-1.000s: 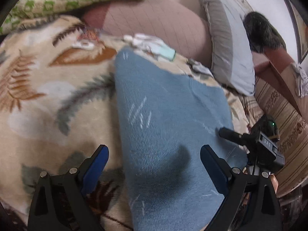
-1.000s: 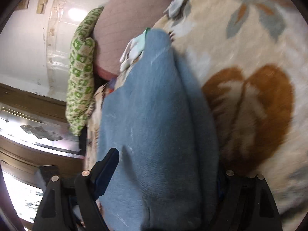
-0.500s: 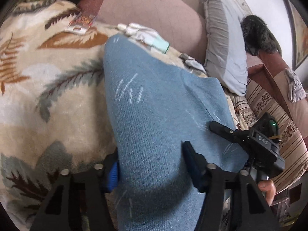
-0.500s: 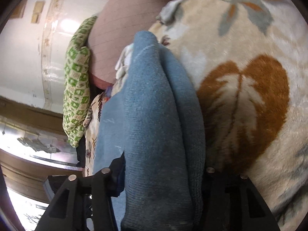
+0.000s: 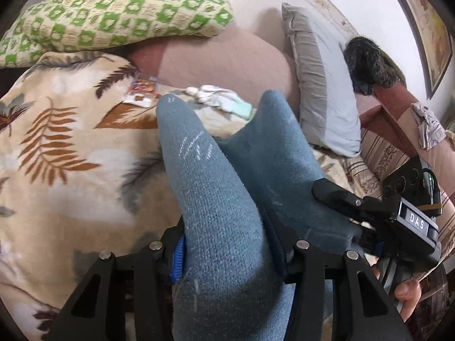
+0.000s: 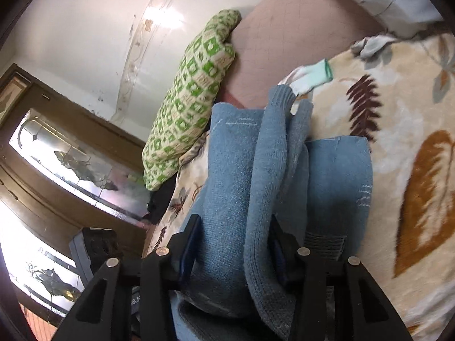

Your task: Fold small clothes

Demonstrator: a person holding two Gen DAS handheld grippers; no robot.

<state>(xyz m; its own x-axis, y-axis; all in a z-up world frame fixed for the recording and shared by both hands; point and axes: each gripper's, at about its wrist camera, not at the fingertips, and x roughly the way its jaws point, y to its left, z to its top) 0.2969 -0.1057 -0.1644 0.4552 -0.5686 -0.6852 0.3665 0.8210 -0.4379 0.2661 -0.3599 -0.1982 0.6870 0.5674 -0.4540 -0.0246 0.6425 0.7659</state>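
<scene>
A blue knit garment [image 5: 216, 199] lies bunched on a leaf-print blanket [image 5: 71, 156], and its near part is raised off the blanket. My left gripper [image 5: 227, 244] has a thick fold of it between its jaws; they are closing and the pads press into the cloth. In the left wrist view my right gripper [image 5: 349, 221] holds the garment's right edge. The right wrist view shows the right gripper [image 6: 233, 244] closing on a rolled fold of the blue garment [image 6: 236, 170], with a ribbed cuff hanging beside it.
A green checked pillow [image 5: 113, 20], a pink cushion [image 5: 227, 62] and a grey pillow [image 5: 321, 99] line the far side of the bed. White and mint socks [image 5: 224, 99] lie just beyond the garment. A wooden door with glass [image 6: 57, 156] stands off the bed's edge.
Both grippers went from open around the flat garment to closed on it. They have risen, and the cloth has bunched up and lifted off the blanket.
</scene>
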